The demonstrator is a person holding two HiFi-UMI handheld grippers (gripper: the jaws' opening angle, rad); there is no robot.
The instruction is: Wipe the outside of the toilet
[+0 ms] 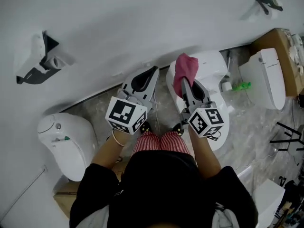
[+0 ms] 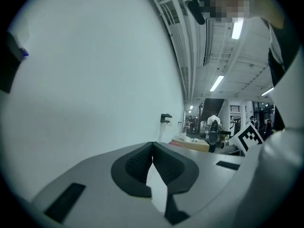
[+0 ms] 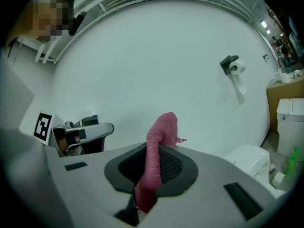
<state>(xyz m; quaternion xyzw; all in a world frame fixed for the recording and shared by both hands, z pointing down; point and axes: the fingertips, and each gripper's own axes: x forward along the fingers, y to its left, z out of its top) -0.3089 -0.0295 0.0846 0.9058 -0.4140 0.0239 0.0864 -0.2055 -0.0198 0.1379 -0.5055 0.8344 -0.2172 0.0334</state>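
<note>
The white toilet stands against the wall, just ahead of the person's knees; its tank shows low at the right of the right gripper view. My right gripper is held above the toilet, shut on a pink cloth that sticks up past the fingertips. In the right gripper view the pink cloth is pinched between the black pads of the gripper. My left gripper hovers to the left of the toilet near the wall. Its jaws meet at the tips with nothing between them.
A second toilet stands at the left and a third at the right beside a cardboard box. A green bottle sits between the toilets. Paper holders hang on the white wall.
</note>
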